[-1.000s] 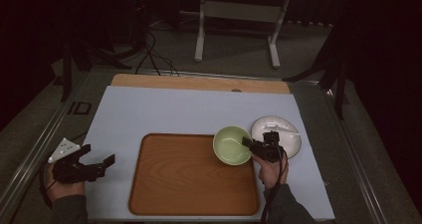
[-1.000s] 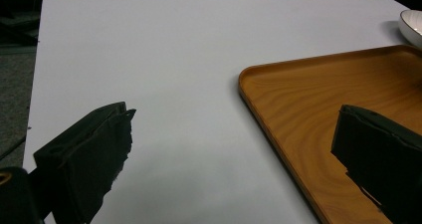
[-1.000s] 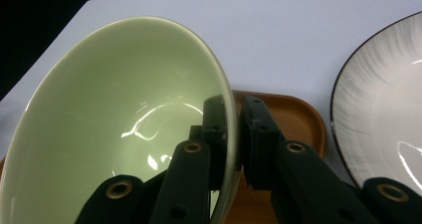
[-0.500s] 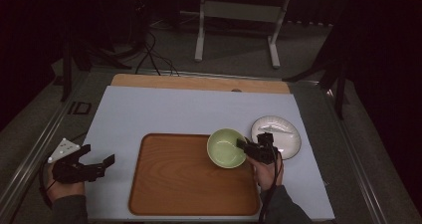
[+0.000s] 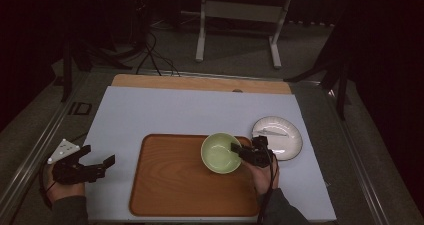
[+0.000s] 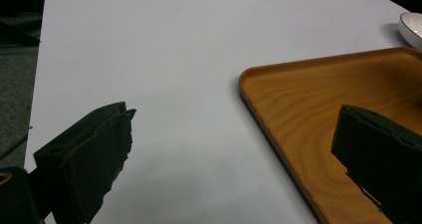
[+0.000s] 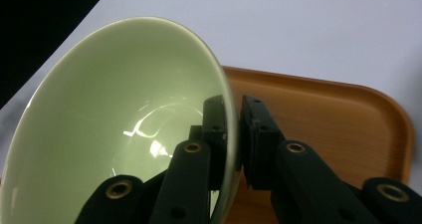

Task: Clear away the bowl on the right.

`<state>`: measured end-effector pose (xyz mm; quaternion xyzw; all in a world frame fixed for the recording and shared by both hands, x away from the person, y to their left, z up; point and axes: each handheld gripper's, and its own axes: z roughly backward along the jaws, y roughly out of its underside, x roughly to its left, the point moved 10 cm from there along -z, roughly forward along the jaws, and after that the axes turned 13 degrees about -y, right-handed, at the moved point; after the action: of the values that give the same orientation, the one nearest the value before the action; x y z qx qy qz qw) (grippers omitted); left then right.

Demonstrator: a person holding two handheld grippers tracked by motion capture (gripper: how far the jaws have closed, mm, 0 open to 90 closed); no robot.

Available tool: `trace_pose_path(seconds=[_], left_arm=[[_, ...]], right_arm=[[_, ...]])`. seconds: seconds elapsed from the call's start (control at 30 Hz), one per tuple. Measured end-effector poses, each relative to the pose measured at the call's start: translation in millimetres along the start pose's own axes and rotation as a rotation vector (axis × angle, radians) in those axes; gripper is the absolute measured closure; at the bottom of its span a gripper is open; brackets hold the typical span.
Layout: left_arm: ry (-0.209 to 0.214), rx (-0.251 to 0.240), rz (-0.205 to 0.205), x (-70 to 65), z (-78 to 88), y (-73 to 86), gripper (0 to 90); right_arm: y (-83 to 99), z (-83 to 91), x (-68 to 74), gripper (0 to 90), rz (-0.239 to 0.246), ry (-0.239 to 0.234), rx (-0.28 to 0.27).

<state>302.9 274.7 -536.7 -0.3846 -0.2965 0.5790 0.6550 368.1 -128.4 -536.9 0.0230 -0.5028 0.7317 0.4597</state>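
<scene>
A pale green bowl (image 5: 220, 152) hangs over the right part of the wooden tray (image 5: 170, 185), gripped by its rim. My right gripper (image 5: 239, 150) is shut on that rim, one jaw inside the bowl (image 7: 114, 129) and one outside, as the right gripper view (image 7: 233, 119) shows close up. The tray (image 7: 343, 119) lies beneath it. My left gripper (image 5: 97, 161) rests at the table's front left, open with nothing between its jaws. In the left gripper view its jaws (image 6: 234, 134) stand wide apart over the white table surface, beside the tray's (image 6: 308, 99) left rim.
A white plate (image 5: 278, 137) sits on the white table mat (image 5: 190, 110) right of the tray, close behind my right hand; its edge (image 6: 412, 29) shows far off in the left gripper view. A wooden strip (image 5: 200, 83) runs along the table's far side.
My right gripper has carried the green bowl leftward, from beside the white plate to over the tray's right part. The left gripper has stayed still.
</scene>
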Motion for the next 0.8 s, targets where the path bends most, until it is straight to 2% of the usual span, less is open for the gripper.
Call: trace_pose_path(seconds=[0.8], left_arm=[[-0.002,-0.003,-0.005,0.0,0.7,-0.4,2.6]], right_arm=[[14.5,-25.5,23.5,81.8,0.045,-0.03,0.06]])
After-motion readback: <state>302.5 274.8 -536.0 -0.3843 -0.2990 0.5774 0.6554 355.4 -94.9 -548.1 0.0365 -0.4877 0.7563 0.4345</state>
